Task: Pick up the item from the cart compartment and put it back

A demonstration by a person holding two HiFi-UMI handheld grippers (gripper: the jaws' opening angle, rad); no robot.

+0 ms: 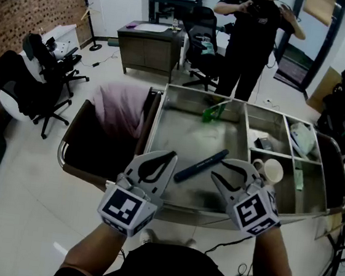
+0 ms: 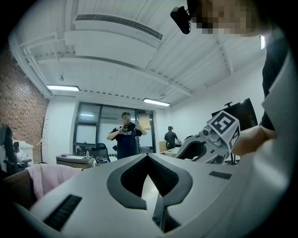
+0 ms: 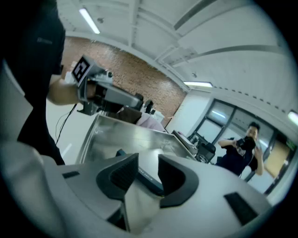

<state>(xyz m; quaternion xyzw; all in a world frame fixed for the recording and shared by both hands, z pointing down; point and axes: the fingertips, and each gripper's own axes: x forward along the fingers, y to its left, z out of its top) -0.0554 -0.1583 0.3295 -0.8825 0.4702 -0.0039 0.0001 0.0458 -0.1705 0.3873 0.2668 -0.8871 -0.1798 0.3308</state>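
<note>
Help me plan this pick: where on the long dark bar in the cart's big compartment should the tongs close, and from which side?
Probably mid-length, coming down from above with the jaws across its narrow width. The dark bar lies flat and diagonal on the compartment floor, with bare metal along both long sides. The open right tongs are nearest.

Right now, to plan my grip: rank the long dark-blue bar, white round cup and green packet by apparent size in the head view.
Largest: long dark-blue bar.
Then white cup and green packet: they look alike, and the packet lies farther off, so unranked.
</note>
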